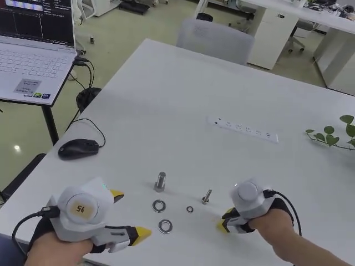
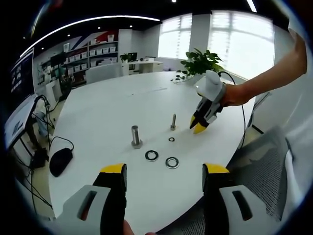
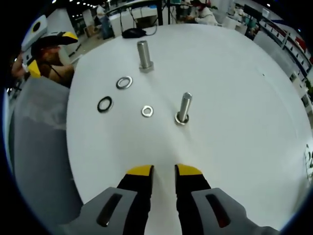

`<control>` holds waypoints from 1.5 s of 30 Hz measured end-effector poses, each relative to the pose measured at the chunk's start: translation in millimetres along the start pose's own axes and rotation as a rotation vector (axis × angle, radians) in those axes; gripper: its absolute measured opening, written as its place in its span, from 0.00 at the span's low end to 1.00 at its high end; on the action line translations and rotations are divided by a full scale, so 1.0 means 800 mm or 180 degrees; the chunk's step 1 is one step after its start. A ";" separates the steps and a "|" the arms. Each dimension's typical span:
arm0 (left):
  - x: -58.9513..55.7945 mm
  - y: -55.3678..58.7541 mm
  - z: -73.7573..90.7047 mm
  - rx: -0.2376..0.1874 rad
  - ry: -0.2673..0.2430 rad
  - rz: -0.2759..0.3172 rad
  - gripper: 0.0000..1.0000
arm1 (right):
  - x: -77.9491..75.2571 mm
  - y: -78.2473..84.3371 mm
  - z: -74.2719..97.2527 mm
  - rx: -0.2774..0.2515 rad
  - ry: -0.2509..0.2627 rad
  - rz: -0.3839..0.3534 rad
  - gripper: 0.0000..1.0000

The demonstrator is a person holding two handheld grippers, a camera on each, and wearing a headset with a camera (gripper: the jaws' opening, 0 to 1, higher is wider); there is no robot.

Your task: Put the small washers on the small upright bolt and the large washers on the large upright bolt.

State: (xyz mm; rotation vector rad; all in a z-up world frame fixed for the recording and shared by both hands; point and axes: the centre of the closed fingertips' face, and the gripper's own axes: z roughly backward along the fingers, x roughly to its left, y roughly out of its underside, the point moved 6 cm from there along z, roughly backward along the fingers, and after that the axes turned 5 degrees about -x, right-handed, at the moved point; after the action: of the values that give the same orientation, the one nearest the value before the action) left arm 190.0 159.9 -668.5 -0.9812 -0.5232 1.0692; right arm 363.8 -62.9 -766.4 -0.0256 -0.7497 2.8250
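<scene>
White desk [image 1: 183, 94] bears the upright large bolt [image 1: 160, 181], with the small bolt [image 1: 207, 196] and three loose washers [image 1: 159, 206] just beside it, my left gripper [image 1: 129, 214] near it with jaws wide, my right gripper [image 1: 223, 220] with jaws narrow, both empty.

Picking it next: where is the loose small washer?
Head view, lower centre: the small washer lies flat between the small bolt and two large washers.

Washers [image 1: 159, 206] lie before the bolts [image 1: 207, 196] — large bolt [image 1: 160, 181] left.
</scene>
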 end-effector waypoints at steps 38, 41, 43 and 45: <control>-0.001 -0.002 -0.001 -0.0006 0.0026 0.0004 0.62 | 0.027 -0.084 -0.054 0.0025 -0.0059 0.0421 0.18; -0.003 -0.003 -0.004 -0.0008 0.0043 -0.0006 0.62 | 0.026 -0.085 -0.055 0.0012 -0.0063 0.0415 0.17; -0.004 -0.004 -0.006 -0.0012 0.0051 -0.0004 0.62 | 0.025 -0.086 -0.055 -0.0005 -0.0059 0.0391 0.17; -0.006 -0.004 -0.007 -0.0011 0.0064 -0.0011 0.62 | 0.025 -0.086 -0.056 -0.0006 -0.0047 0.0387 0.15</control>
State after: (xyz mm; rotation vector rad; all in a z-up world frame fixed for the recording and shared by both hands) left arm 194.1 152.8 -668.3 -0.9927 -0.5105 1.0546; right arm 361.7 21.4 -770.3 -0.0524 -0.7791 2.9423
